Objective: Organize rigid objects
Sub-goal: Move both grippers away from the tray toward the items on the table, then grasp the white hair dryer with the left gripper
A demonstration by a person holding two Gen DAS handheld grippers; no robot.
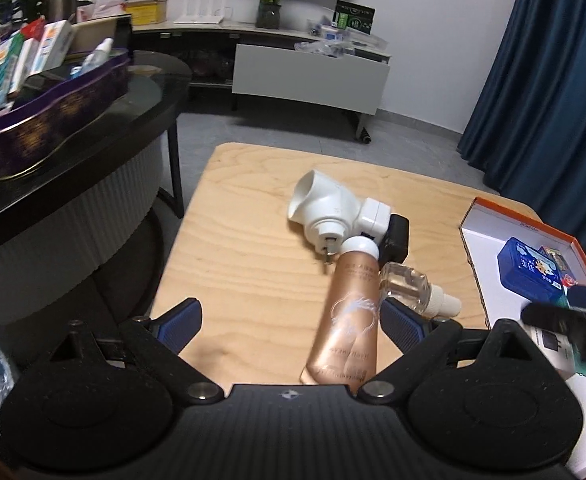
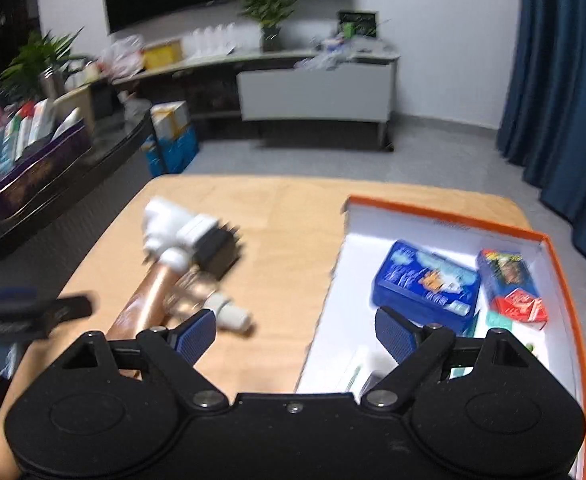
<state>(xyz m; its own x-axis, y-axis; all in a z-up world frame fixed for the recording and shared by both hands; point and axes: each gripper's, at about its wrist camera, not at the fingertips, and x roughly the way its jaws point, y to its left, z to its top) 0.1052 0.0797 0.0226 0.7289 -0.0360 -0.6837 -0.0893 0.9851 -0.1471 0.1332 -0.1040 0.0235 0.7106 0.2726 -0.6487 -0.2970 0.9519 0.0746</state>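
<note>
On the wooden table [image 1: 245,216] lie a rose-gold tube [image 1: 351,312] with a white cap, a white plug-in device [image 1: 329,208], a black adapter [image 1: 395,236] and a small clear bottle [image 1: 411,286]. My left gripper [image 1: 291,320] is open and empty, just before the tube's lower end. My right gripper [image 2: 295,332] is open and empty over the left wall of the orange-rimmed white box [image 2: 445,220], which holds a blue tin [image 2: 425,280] and small red and blue packs [image 2: 517,300]. The tube [image 2: 145,296], device [image 2: 165,224], adapter [image 2: 215,248] and bottle [image 2: 221,304] show blurred in the right wrist view.
A dark round table [image 1: 93,128] at the left carries a purple tin [image 1: 53,116] full of boxes. A TV cabinet [image 1: 309,76] with plants stands at the far wall. Blue curtains [image 1: 553,80] hang at the right. The other gripper's finger [image 1: 569,316] shows at the right edge.
</note>
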